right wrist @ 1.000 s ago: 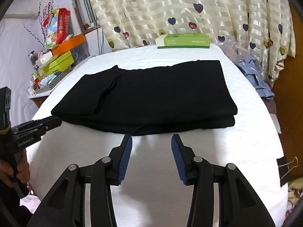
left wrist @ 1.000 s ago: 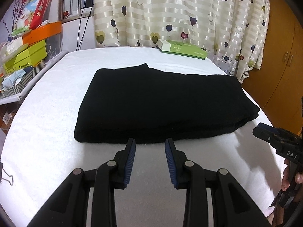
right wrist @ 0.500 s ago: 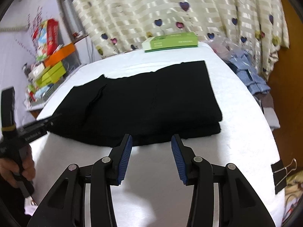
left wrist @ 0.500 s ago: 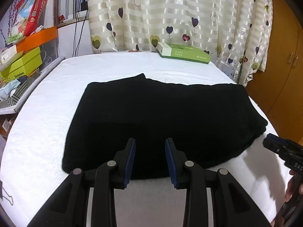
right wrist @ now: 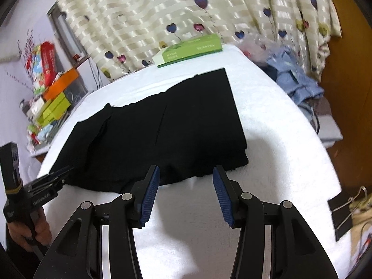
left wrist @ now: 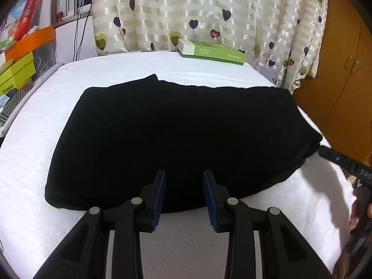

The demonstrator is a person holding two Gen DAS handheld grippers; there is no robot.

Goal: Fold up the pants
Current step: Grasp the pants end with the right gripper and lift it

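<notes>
Both grippers have moved in toward the black pants (left wrist: 181,137) since a second ago, and the near folded edge now lies under the left gripper's tips. On the left gripper (left wrist: 184,194), the two blue-padded fingers (left wrist: 160,197) stand apart with nothing between them, over the front hem. On the right gripper (right wrist: 186,194), the fingers (right wrist: 150,197) are spread wider, also empty, just short of the pants' near right corner, over the white bed cover (right wrist: 279,151). The pants lie folded into a flat rectangle in the middle of the bed. A green box (left wrist: 212,51) sits at the far edge, against a heart-print curtain (left wrist: 186,9). A hand (right wrist: 28,232) grips the left tool's handle.
</notes>
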